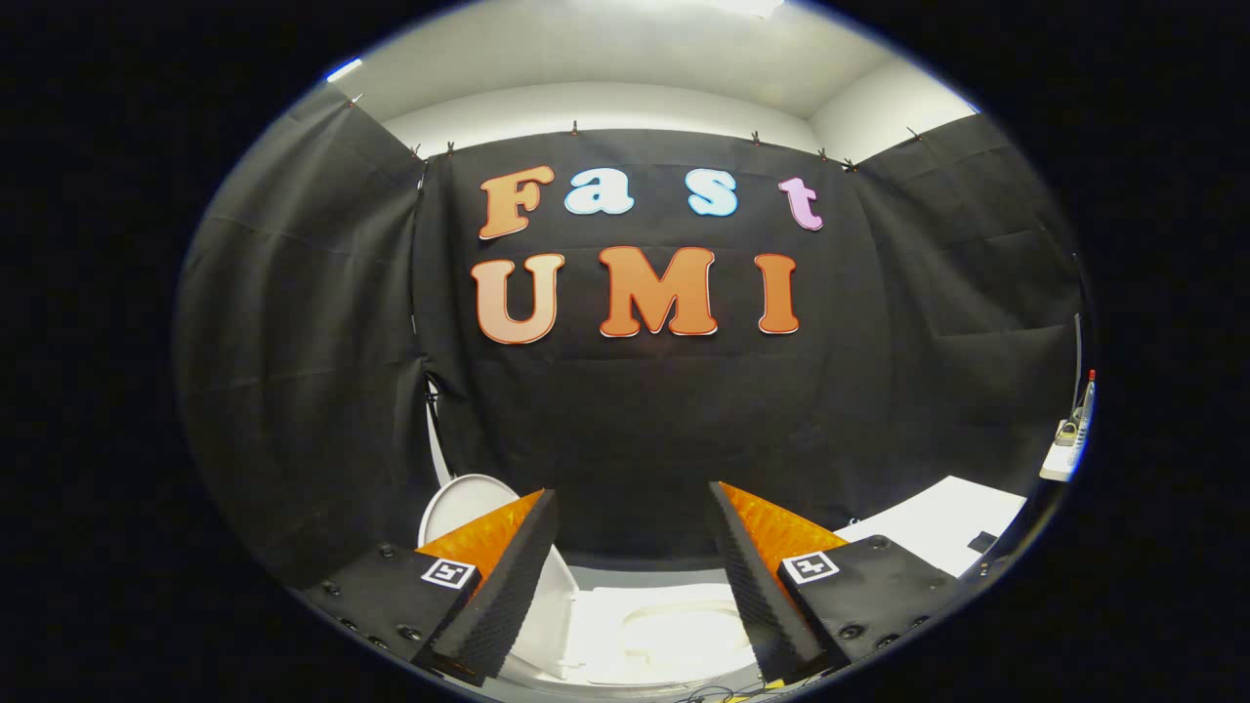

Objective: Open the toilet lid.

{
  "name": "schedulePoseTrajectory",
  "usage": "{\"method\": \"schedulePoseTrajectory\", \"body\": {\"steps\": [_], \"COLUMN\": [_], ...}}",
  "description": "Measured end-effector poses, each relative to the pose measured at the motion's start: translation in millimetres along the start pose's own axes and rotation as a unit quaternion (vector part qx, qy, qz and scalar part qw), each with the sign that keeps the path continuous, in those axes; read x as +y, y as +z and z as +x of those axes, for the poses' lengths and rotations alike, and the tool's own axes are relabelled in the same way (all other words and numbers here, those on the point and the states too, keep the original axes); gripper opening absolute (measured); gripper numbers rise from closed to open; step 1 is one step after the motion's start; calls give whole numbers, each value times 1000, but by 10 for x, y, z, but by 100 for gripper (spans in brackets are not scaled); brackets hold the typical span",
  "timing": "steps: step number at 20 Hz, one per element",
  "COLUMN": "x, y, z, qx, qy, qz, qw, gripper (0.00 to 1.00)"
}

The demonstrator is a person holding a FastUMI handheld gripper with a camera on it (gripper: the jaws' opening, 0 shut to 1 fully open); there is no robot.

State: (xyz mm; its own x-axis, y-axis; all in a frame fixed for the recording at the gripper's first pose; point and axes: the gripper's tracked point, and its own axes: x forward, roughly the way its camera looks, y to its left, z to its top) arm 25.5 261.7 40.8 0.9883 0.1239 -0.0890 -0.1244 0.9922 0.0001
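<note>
— Two fingers (508, 576) of the tongs (635, 576) stand wide apart, with nothing between them but open air. What lies past them?

— Between and below the fingers sits the toilet (674, 635), its white bowl brightly lit and seen from above. The toilet lid (469, 503) is already raised: it stands upright at the left side of the bowl, partly hidden behind the left finger, with its rounded top edge showing above that finger.

— Is anything inside the bowl?

— The glare washes out the inside, so its contents cannot be told. The oval rim is clear enough, and neither finger touches it.

— How much room is there around the tongs?

— Ahead of the fingertips hangs the black cloth wall (635, 410), closing the booth at the back and on both sides. The gap between the fingers is free. The raised lid is near the left finger, though whether they touch cannot be told.

— Anything else nearby?

— To the right, beyond the right finger, a white table (942, 527) has a small dark item on it. Farther right, a white shelf (1060, 459) carries some small things, too small to name. Thin cables (713, 695) lie at the base of the toilet, just beneath the fingers.
</note>
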Motion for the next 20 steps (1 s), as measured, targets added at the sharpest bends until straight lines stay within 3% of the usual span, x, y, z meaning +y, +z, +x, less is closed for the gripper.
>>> {"method": "schedulePoseTrajectory", "body": {"steps": [6,12,20], "x": [-586,-918,-1306], "y": [30,104,12], "z": [33,99,172], "qx": [-6,-5,1], "qy": [-12,-5,-26], "qz": [-3,-5,-25], "qw": [1000,1000,999], "gripper": [98,98,98]}}
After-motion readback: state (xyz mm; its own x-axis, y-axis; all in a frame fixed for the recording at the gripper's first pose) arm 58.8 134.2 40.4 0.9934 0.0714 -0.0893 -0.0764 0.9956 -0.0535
